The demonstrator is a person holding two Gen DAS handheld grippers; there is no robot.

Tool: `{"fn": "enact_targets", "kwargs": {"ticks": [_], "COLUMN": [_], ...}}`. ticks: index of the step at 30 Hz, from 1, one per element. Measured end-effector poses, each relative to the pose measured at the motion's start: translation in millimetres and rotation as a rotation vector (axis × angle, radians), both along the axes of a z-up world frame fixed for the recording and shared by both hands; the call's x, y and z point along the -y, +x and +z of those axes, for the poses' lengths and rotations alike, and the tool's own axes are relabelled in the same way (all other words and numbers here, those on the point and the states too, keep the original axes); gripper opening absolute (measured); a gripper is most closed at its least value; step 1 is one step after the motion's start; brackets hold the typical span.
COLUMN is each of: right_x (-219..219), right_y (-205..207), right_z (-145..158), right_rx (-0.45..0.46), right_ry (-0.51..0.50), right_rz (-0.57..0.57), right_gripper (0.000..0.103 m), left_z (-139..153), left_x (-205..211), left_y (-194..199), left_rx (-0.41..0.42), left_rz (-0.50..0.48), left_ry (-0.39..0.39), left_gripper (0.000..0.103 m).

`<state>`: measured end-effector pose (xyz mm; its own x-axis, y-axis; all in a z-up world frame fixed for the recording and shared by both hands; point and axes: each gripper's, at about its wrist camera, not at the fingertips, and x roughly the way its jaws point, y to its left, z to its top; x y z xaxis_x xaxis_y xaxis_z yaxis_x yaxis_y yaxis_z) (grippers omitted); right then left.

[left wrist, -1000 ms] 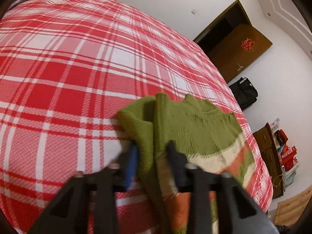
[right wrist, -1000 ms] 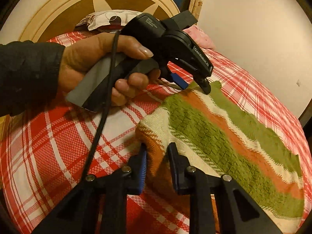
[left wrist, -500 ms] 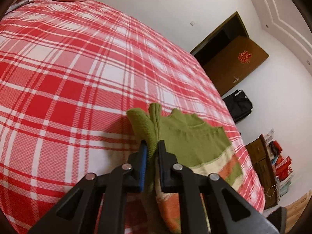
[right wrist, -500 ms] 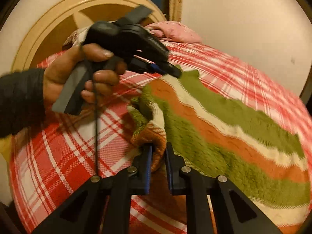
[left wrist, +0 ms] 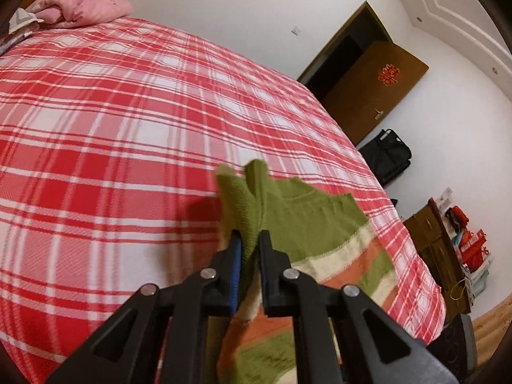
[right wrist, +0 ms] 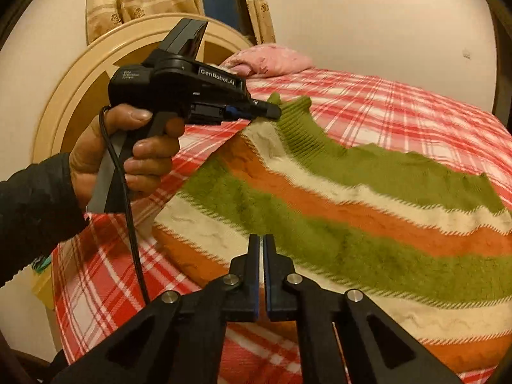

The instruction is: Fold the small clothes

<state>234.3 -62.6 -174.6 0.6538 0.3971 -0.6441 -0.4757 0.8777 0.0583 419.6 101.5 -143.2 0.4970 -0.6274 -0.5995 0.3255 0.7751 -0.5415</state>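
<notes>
A green, cream and orange striped knit (right wrist: 352, 198) is spread on the plaid bed (left wrist: 128, 128), its green shoulder pinched by the left gripper (left wrist: 249, 240), its hem clamped by the right gripper (right wrist: 260, 246).

left tool (left wrist: 249, 243): angled downward, jaws clamped tight on a fold of green knit
right tool (right wrist: 261, 246): angled downward, jaws pressed together on the striped knit's edge
left hand (right wrist: 128, 156): wrapped around the left tool's handle, dark sleeve at the wrist
</notes>
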Motion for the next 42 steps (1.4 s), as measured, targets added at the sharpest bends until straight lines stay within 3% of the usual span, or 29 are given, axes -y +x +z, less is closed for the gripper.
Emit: {"fn": "enact_targets", "kwargs": {"ticks": [5, 7, 8, 9, 11, 18, 21, 22, 23, 24, 25, 29, 32, 37, 40, 41, 42], "right_x": [-36, -46, -50, -53, -57, -33, -26, -27, -26, -24, -19, -27, -42, -79, -99, -106, -112], "right_y": [-9, -14, -15, -13, -6, 6, 8, 8, 5, -1, -6, -3, 0, 0, -9, -12, -12], "right_z": [-13, -12, -11, -11, -14, 5, 15, 15, 15, 15, 18, 14, 6, -12, -20, -23, -28], "right_rx": [0.004, 0.045, 0.063, 0.05, -0.006, 0.085, 0.084, 0.074, 0.067, 0.069, 0.089, 0.117, 0.149, 0.172, 0.203, 0.215, 0.22], "right_ry": [-0.1, -0.12, -0.124, -0.127, -0.14, -0.138, -0.105, -0.097, -0.084, -0.05, 0.008, -0.036, -0.182, -0.358, -0.423, -0.445, -0.472], "right_rz": [0.13, 0.17, 0.169, 0.157, 0.15, -0.016, 0.022, 0.053, 0.077, 0.088, 0.108, 0.105, 0.04, 0.109, 0.141, 0.156, 0.163], "right_gripper": [0.003, 0.003, 0.003, 0.003, 0.003, 0.003, 0.003, 0.009, 0.024, 0.078, 0.101, 0.101, 0.101, 0.101, 0.101, 0.099, 0.087], "left_z": [-13, -21, -25, -30, -37, -45, -42, -43, -44, -44, -45, -46, -48, -56, -57, -57, -57], "left_x": [-23, -31, -35, -39, -43, -49, -43, -41, -39, -37, -36, -38, -45, -58, -55, -53, -48], "left_y": [5, 6, 5, 5, 4, 2, 0, 0, 0, -1, -1, 0, 1, 6, 6, 6, 7], "left_rx": [-0.022, -0.021, -0.024, -0.025, -0.035, -0.031, -0.012, -0.009, -0.01, -0.008, -0.004, -0.008, -0.013, -0.044, -0.042, -0.045, -0.053], "left_rz": [-0.01, -0.002, -0.004, 0.001, 0.004, 0.015, -0.001, -0.004, -0.008, -0.013, -0.014, -0.017, -0.022, 0.001, -0.01, -0.015, -0.024], "left_ry": [-0.025, -0.034, -0.05, -0.06, -0.074, -0.126, -0.104, -0.093, -0.086, -0.076, -0.068, -0.08, -0.123, -0.208, -0.197, -0.183, -0.157], "left_gripper": [0.01, 0.01, 0.01, 0.005, 0.005, 0.004, 0.005, 0.005, 0.005, 0.005, 0.005, 0.004, 0.005, 0.004, 0.003, 0.003, 0.003]}}
